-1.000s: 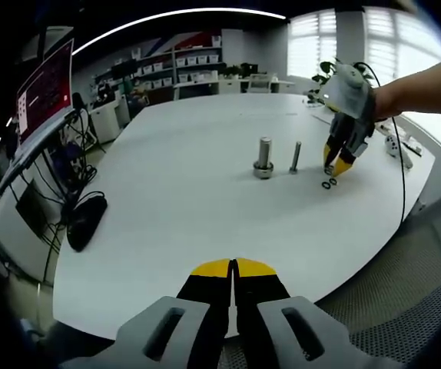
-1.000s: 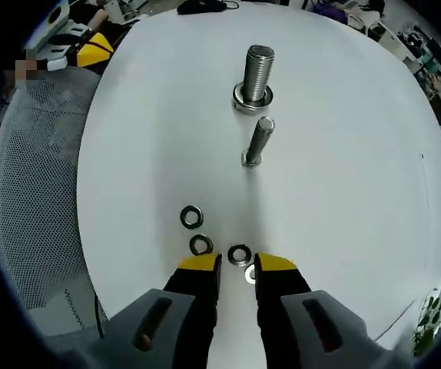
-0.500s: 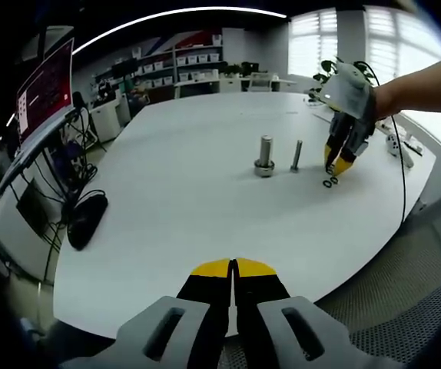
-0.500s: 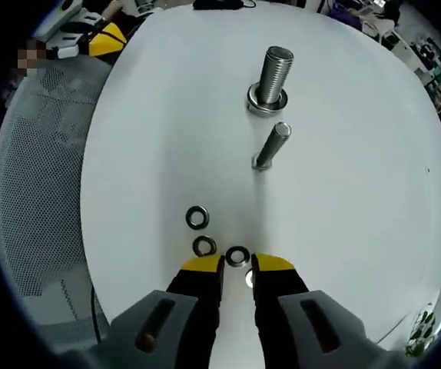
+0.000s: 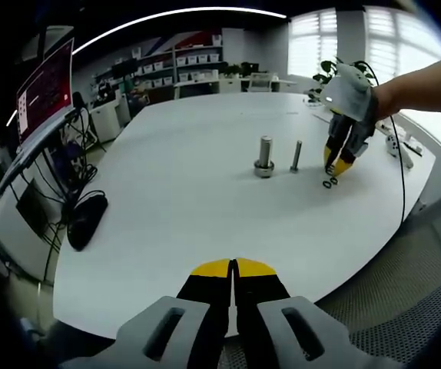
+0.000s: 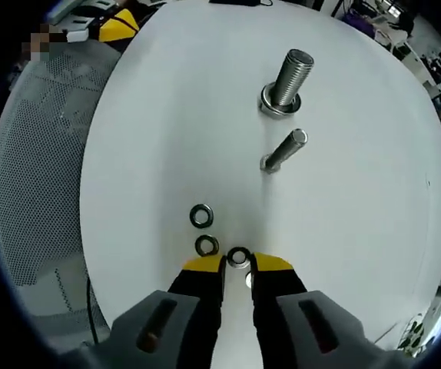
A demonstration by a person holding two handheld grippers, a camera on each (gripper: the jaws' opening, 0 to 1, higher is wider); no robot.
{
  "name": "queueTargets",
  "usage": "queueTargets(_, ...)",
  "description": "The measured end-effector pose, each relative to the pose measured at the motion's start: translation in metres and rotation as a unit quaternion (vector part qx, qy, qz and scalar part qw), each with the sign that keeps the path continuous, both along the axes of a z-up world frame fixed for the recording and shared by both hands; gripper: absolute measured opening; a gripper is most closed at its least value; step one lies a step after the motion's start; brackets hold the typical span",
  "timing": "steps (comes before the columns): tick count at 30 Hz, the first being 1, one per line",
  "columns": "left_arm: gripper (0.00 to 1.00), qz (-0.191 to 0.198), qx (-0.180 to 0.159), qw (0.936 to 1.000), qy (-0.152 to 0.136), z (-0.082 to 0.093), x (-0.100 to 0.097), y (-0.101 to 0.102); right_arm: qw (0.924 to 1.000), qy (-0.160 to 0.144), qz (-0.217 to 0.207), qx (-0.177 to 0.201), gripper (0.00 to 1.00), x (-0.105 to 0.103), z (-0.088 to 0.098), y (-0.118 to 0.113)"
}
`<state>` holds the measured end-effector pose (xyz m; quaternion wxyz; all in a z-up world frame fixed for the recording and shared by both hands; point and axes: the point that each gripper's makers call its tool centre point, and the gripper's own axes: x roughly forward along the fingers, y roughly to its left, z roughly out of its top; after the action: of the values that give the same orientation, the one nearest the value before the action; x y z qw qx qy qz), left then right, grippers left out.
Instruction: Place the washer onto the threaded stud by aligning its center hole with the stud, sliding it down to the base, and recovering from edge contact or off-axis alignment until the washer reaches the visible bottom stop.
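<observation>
In the left gripper view, a dark object (image 5: 86, 219) lies at the left edge of the white surface (image 5: 190, 192), its shape hard to make out, with a monitor (image 5: 45, 88) cut off beyond it at upper left. The left gripper (image 5: 233, 270) rises at bottom centre over the near edge, its jaws pressed together on nothing, and wide bare surface lies between it and the hardware. Right of centre stands the thick stud (image 5: 264, 157), upright with a ring at its base, and just beside it the thin stud (image 5: 296, 156). Further right the right gripper (image 5: 336, 167) points down at small washers that are too tiny to count here; a person's forearm (image 5: 420, 88) runs off the right side. In the right gripper view, a mesh chair (image 6: 36, 154) fills the left, beyond the surface's edge. Near bottom centre lie the upper washer (image 6: 201, 215), the lower washer (image 6: 206, 246) and the centre washer (image 6: 238, 257), which sits flat just at the yellow tips, whose narrow gap stays open without visibly clamping it. Another small ring between the jaws is half hidden.
</observation>
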<state>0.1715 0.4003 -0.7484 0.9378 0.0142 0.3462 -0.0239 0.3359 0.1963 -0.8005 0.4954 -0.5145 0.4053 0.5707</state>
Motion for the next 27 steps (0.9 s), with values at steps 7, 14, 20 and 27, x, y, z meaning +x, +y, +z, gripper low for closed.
queueTargets(7,0.00,-0.002,0.001,1.0000,0.000,0.000,0.000,0.000,0.9989,-0.001,-0.036,0.032,0.14,0.003,0.003,-0.001)
queueTargets(14,0.00,-0.002,0.001,1.0000,-0.001,0.000,0.000,0.000,0.9984,-0.006,-0.034,0.045,0.14,0.002,0.016,0.003)
queueTargets(20,0.00,-0.001,0.000,1.0000,-0.002,0.001,0.000,0.000,0.9980,-0.008,-0.033,0.054,0.14,-0.001,0.032,0.015)
queueTargets(27,0.00,-0.002,-0.001,1.0000,-0.002,0.000,0.000,-0.001,0.9970,-0.005,-0.034,0.069,0.14,-0.001,0.053,0.035)
